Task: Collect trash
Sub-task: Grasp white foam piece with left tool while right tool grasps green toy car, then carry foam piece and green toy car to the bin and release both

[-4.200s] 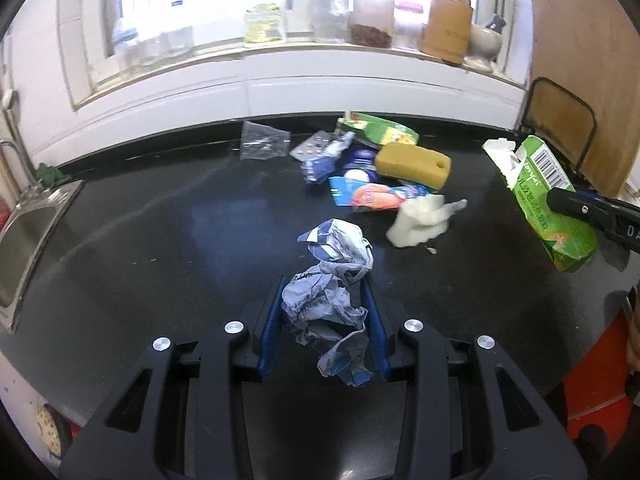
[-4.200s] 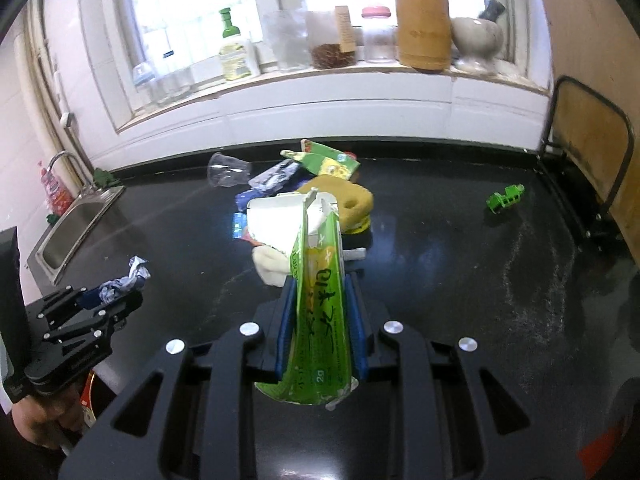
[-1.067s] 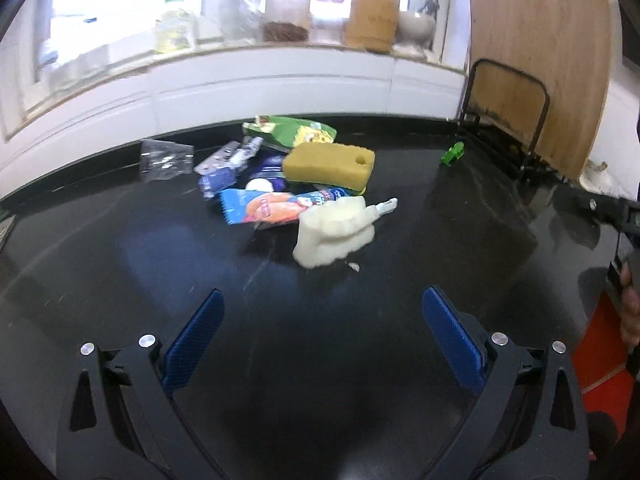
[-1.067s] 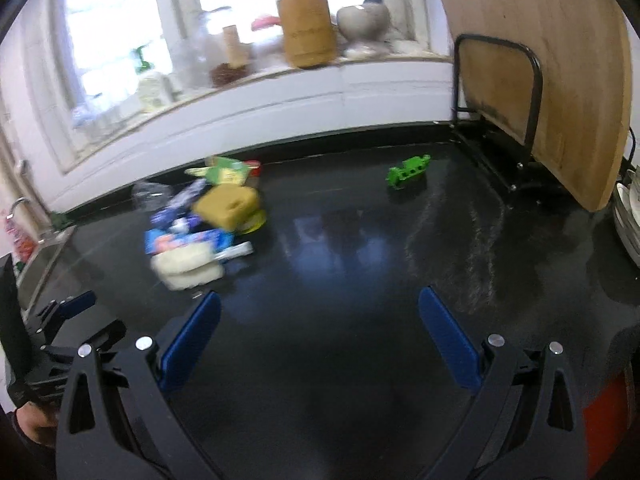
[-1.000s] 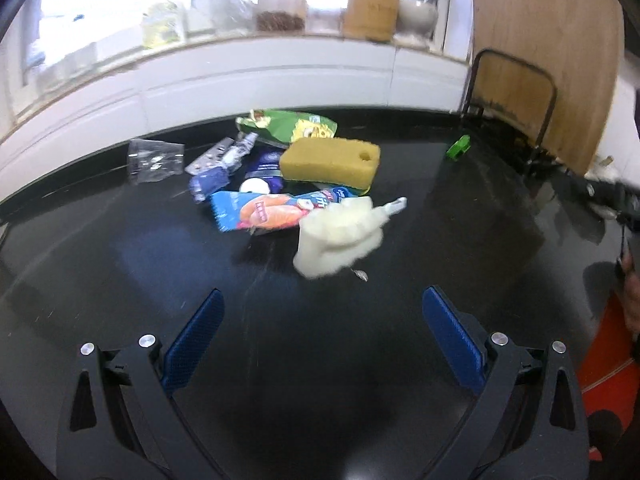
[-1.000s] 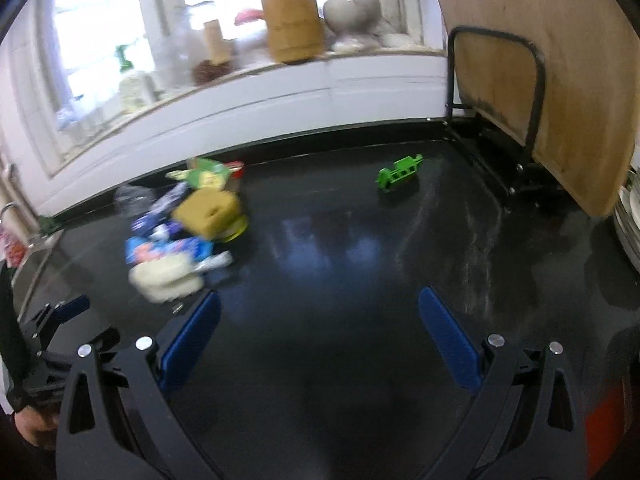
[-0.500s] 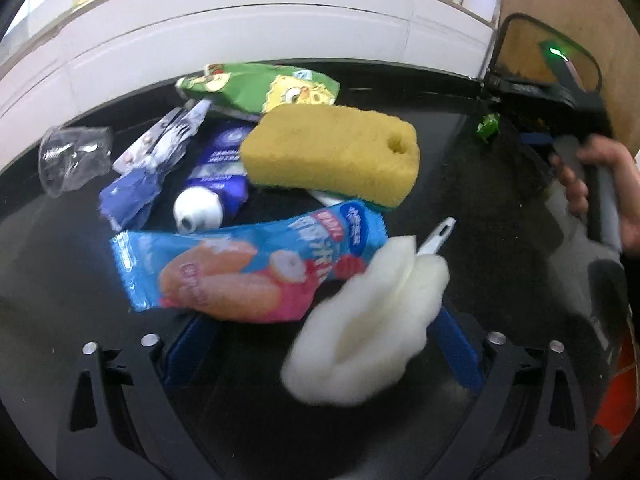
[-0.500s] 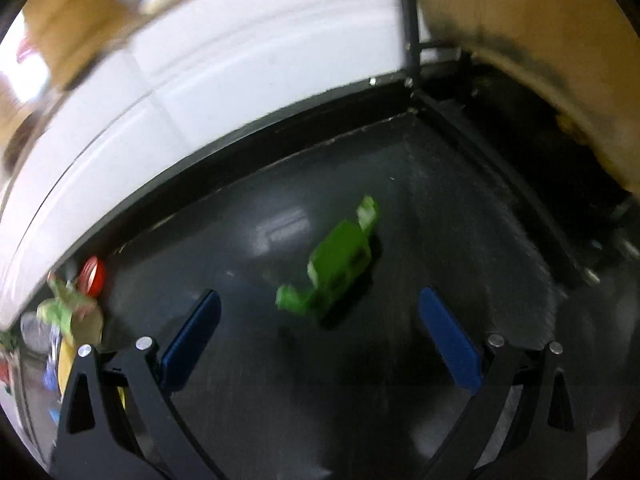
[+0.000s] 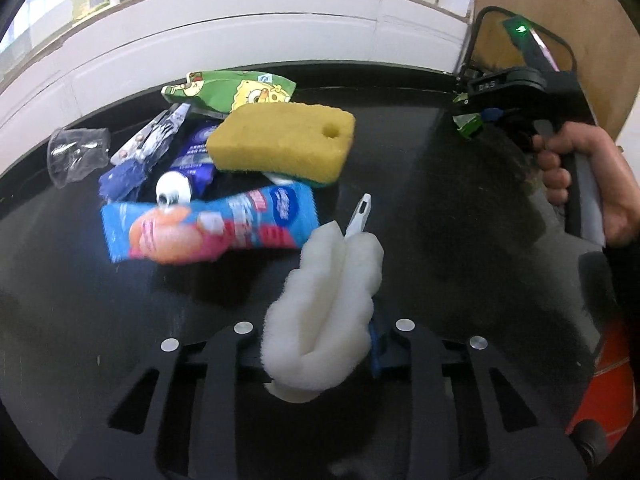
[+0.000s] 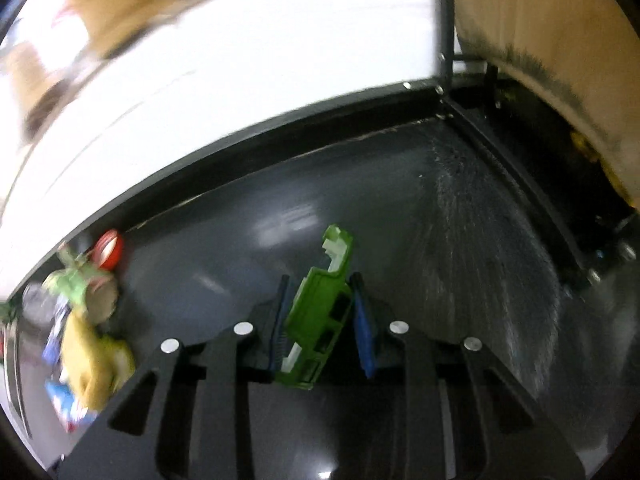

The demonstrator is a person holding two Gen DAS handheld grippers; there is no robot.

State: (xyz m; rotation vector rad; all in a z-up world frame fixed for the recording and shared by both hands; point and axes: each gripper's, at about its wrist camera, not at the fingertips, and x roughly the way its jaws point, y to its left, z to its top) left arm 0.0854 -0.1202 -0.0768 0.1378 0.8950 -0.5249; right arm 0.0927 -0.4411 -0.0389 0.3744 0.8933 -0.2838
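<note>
Closing on two bits of trash at once.
White foam wad (image 9: 320, 312), soft and light, is being squeezed mid-body by the left hand-held gripper (image 9: 320, 354); stiff green plastic piece (image 10: 318, 320) is being pinched flat-sided by the right hand-held gripper (image 10: 322, 322), low over the surface (image 10: 440, 248).

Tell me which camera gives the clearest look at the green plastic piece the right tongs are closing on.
The right wrist view: the green plastic piece sits large and central between the closing right tongs, its cutouts visible. In the left wrist view it is only a small green scrap at the tip of the distant right tongs.
</note>
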